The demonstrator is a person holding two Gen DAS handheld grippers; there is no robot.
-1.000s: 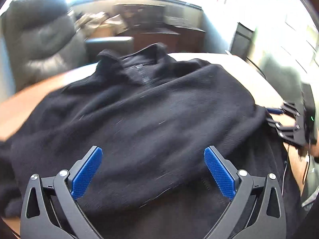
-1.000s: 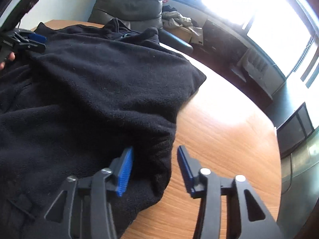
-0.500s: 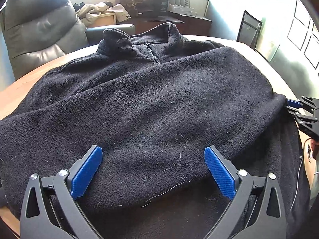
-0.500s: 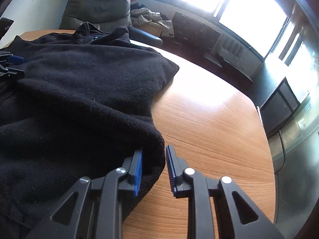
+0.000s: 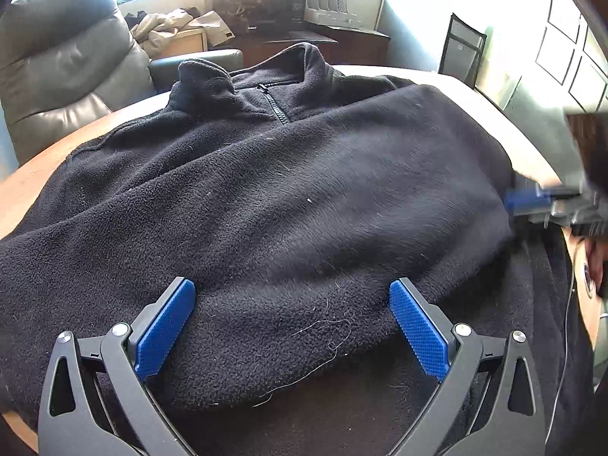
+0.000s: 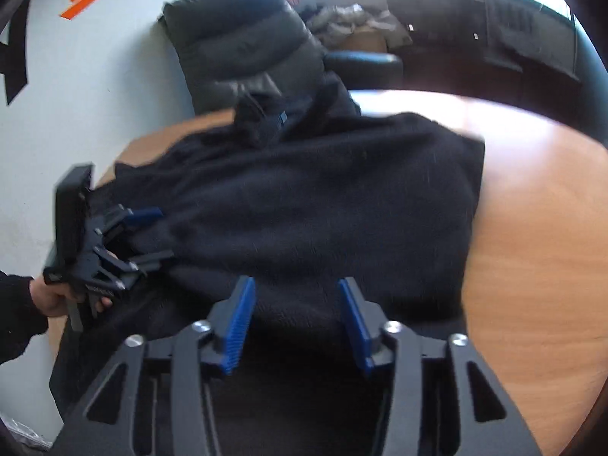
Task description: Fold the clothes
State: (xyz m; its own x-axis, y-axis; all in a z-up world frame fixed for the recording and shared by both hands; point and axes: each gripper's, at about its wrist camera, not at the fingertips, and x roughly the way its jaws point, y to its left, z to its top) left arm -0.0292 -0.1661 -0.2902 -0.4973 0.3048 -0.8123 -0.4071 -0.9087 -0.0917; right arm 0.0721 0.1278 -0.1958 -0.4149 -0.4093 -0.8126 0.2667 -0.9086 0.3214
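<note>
A black fleece jacket (image 5: 304, 197) lies on the wooden table (image 6: 532, 228), its lower part folded up over the body, with collar and zipper at the far side. My left gripper (image 5: 292, 326) is open, its blue pads straddling the near fold edge without pinching it. In the right wrist view a hand holds that left gripper (image 6: 152, 233) at the fleece's left side. My right gripper (image 6: 298, 326) is open over the fold's near edge of the fleece (image 6: 323, 209). It appears blurred as the right gripper (image 5: 532, 205) at the fleece's right edge.
A grey leather armchair (image 5: 64, 68) stands behind the table. A low cabinet with crumpled cloth and boxes (image 5: 182, 30) runs under the windows. Bare wood shows right of the fleece in the right wrist view. A thin cable (image 5: 566, 326) hangs at the table's right edge.
My right gripper, nearly shut at the fleece's edge, has opened and swung left to face the fold. The left gripper stayed open and edged slightly closer.
</note>
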